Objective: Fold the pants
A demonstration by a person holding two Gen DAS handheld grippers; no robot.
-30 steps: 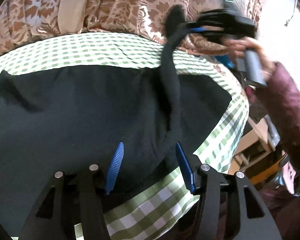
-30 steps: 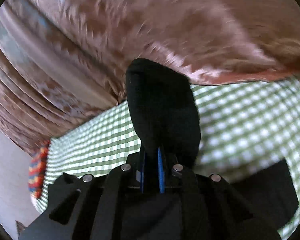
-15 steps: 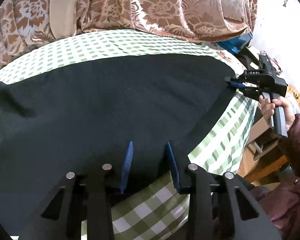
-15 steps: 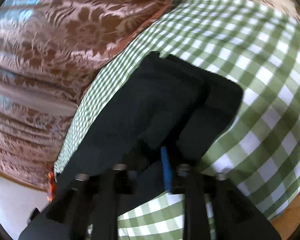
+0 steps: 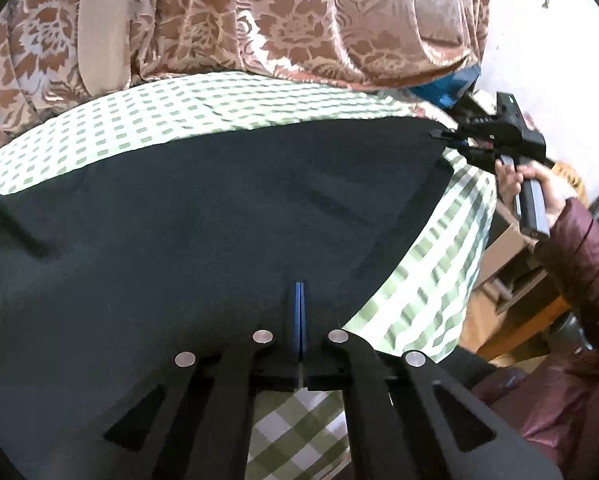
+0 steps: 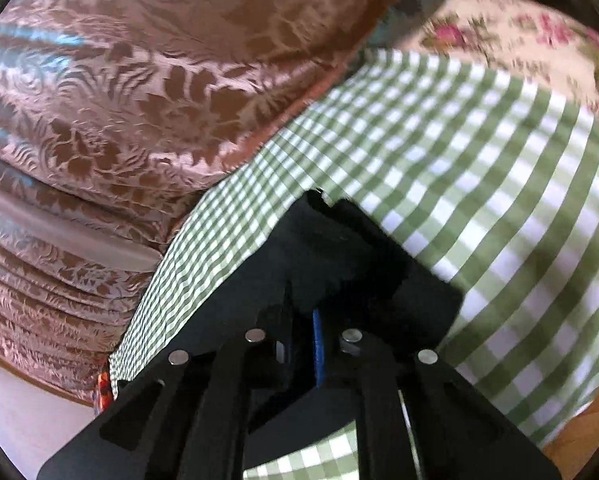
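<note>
The black pants [image 5: 219, 208] lie flat and smooth on the green checked cloth [image 5: 203, 104]. Left tongs [image 5: 298, 312] have just closed on the near hem; right tongs [image 6: 303, 332] pinch a far corner.

Left claw [image 5: 298, 300]: matte black frame, two angular arms with triangular cut-outs, four round silver screw heads across the front, thin blue ribbed pads [image 5: 298, 320] at the tips. Right claw [image 6: 303, 320]: same black frame, same four silver screw heads, one blue pad edge showing; the other is too dark to tell. From the left wrist view the right claw [image 5: 443, 136] is a blocky black unit with a small green mark on top and a dark grey handle. Sleeve [image 5: 579, 256]: dark maroon, quilted.
</note>
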